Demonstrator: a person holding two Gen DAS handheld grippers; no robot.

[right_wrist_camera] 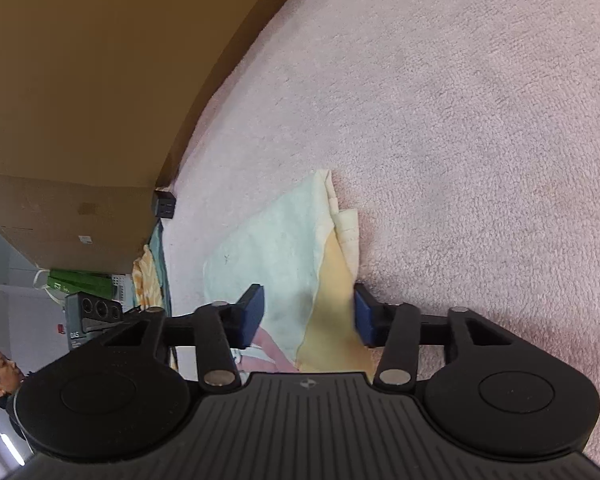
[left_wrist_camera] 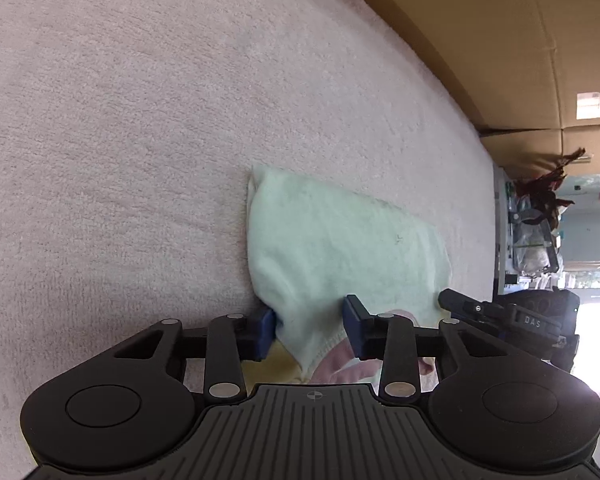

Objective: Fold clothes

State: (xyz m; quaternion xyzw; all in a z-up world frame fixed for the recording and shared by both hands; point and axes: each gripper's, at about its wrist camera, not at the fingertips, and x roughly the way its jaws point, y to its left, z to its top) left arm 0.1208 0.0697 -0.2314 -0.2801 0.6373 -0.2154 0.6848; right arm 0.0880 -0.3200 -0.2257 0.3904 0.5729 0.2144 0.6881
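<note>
both tongs are hanging low over the pink blanket, and i am holding each with its blue pads apart, gripping nothing. left tongs are straddling the near edge of the pale green cloth; right tongs are spanning that cloth and the yellow cloth lying under it. brown cardboard is standing behind the blanket.
</note>
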